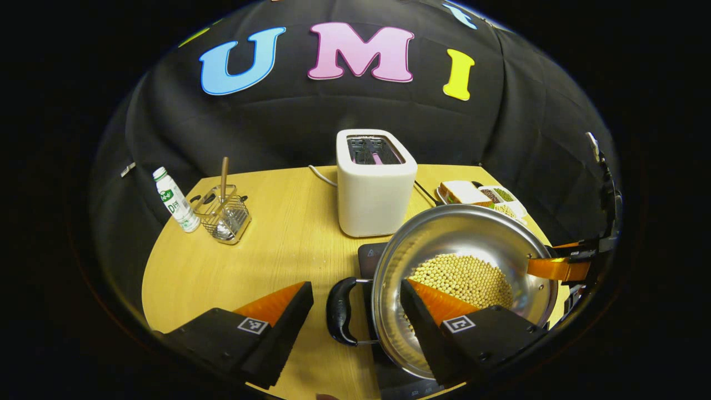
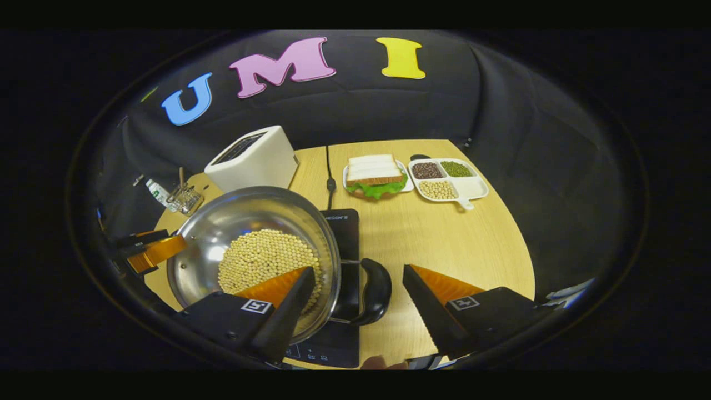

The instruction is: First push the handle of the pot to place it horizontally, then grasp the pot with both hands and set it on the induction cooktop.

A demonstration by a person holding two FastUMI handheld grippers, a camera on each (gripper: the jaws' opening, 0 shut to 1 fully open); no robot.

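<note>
Left hand-held gripper (image 1: 355, 319) spread wide, one finger each side of my pot's near handle (image 1: 340, 319), gripping nothing | right hand-held gripper (image 2: 355, 303) likewise wide astride the opposite handle (image 2: 373, 291) | pot (image 1: 464, 244) of soybeans (image 1: 464, 278) sits over the induction cooktop (image 2: 341, 233) | I judge handles level, placed for a two-handed hold | toaster (image 1: 375, 183) behind on tabletop (image 1: 278, 244).

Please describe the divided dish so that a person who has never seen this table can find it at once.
Find the white toaster on the wooden table. Beyond the sandwich beside it lies the white divided dish. It alone holds three separate heaps: dark, green and pale beans.
</note>
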